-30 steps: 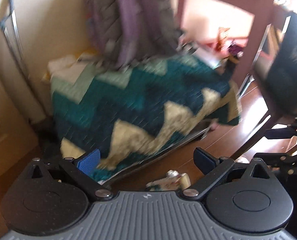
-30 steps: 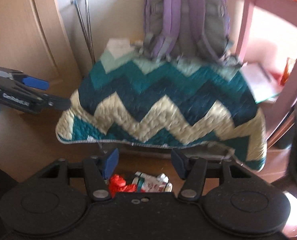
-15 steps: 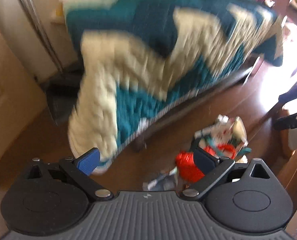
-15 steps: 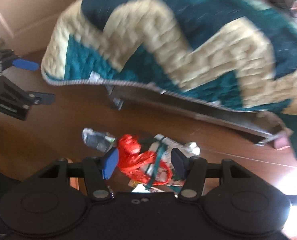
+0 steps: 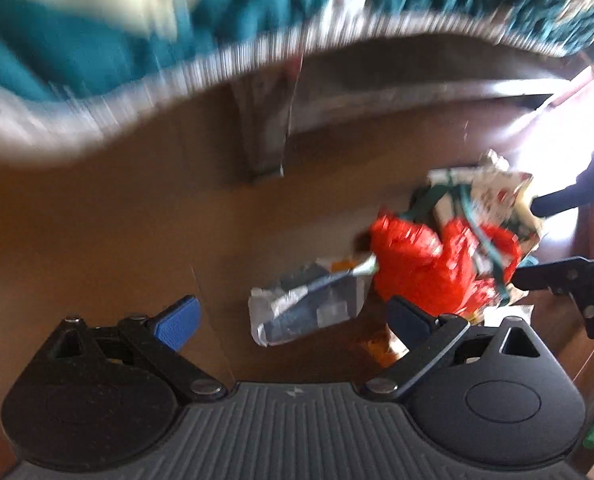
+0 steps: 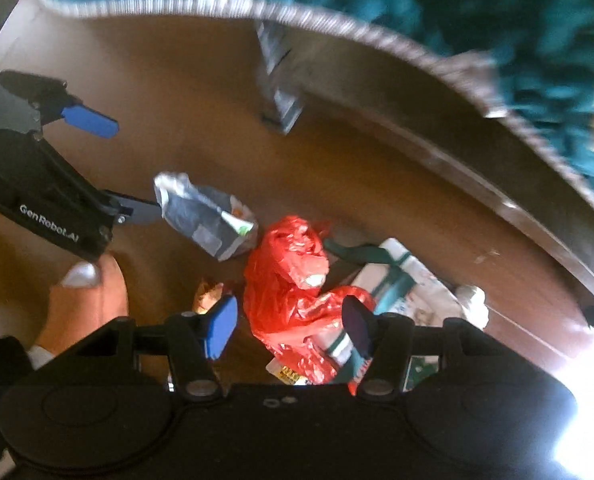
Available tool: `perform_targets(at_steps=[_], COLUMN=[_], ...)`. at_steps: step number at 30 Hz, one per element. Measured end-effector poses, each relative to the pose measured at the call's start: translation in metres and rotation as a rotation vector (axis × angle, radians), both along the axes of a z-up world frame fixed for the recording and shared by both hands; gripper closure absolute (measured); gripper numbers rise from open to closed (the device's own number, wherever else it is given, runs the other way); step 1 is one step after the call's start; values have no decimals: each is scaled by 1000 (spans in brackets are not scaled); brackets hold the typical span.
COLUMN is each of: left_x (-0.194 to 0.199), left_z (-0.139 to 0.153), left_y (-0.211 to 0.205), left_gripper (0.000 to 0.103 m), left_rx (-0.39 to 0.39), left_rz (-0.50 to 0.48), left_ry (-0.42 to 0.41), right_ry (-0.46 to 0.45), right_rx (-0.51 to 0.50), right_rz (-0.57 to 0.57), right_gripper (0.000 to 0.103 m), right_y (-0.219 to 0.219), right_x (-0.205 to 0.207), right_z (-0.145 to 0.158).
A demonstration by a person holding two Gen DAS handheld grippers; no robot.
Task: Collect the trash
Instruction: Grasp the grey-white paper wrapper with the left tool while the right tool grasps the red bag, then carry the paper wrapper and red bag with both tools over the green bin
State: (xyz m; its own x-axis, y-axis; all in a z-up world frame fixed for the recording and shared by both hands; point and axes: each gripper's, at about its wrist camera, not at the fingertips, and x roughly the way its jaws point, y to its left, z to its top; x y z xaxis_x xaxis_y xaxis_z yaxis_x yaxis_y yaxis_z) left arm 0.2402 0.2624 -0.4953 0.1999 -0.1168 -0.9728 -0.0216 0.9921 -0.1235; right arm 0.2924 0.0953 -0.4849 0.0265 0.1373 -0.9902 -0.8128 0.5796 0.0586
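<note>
Left wrist view: left gripper [image 5: 293, 320] low over a brown wooden floor [image 5: 117, 220], fingers [image 5: 177, 322] spread wide, holding nothing. Between and just ahead of them lies a crumpled silver and dark wrapper [image 5: 305, 308], flat on the floor. Right of it, touching or nearly touching, a crumpled red plastic bag [image 5: 429, 264]. Behind the bag, a white printed paper package with green ribbon [image 5: 493, 196]. At the right edge of this view, the black fingers of the right gripper [image 5: 553, 236] sit either side of the bag and package.

Right wrist view: right gripper [image 6: 289, 328] directly over the pile, fingers [image 6: 221, 326] parted wide, nothing clamped. Red plastic bag [image 6: 293, 280] lies between them on the floor [image 6: 177, 100]; whether the fingers touch it cannot be told. White package with green ribbon [image 6: 413, 288] lies to the bag's right, partly under it. Silver wrapper [image 6: 207, 216] lies to the bag's upper left, with one finger of the left gripper [image 6: 109, 164] at its edge. A small orange scrap [image 6: 209, 292] sits near the blue pad. A bare foot [image 6: 85, 300] stands on the floor at lower left.

Both views: a teal and cream quilt [image 5: 97, 40] [image 6: 497, 20] hangs over a metal bed frame [image 5: 269, 132] [image 6: 277, 92] beyond the trash; heavily blurred.
</note>
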Motion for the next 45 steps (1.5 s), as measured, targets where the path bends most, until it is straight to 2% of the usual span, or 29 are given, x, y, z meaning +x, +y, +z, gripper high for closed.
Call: perform_targets(at_steps=[5,11,12,13,15,20,23,24,27,30,33,38,45], left_x=[-2,7,9,10,13,14,11,10,9,7,6,-2,-24], left_z=[-49,-85,-89,-93,-101,-109,-107,-107,-105,-101,-89,-56,7], left_y=[5,8,8,8,6,3,2,3,8,10,9,-3,-7], left_gripper=[3,4,6,15,28,38,46,52,70,81,85,88,88], left_rx=[-40,-61,-63,-67,-67,-66,-59,-58,-59,-77,-67,-3,23], left_rz=[48,89,93,92,82,96,104,109,139,158,148,76,-3], left_ry=[91,121,122,123,133,136,118,114,114,106,74,-18,-151], right_ry=[35,78,78,77,84,83,71,59,34,11,1,-26,-98], right_rx=[-45,-93,-99,-100,-97,-103,-95,-97,-111,-101,-96,-57,11], right_rz=[31,-8,-15,-22,-34,-32,-43,-41,-36,-36,-34,-44,-60], right_gripper=[45,45,45,45,45,45,48,55,60,62,62,63,63], right_y=[18,24,24,25,26,30,28,29,25,20,15,4,-13], right_x=[5,16,17,18,21,22,24,24,20,16,8,-6,-22], right_z=[-41,-78,-82,-85,-90,-98,-98,-98,-94,-86,-73,-42,30])
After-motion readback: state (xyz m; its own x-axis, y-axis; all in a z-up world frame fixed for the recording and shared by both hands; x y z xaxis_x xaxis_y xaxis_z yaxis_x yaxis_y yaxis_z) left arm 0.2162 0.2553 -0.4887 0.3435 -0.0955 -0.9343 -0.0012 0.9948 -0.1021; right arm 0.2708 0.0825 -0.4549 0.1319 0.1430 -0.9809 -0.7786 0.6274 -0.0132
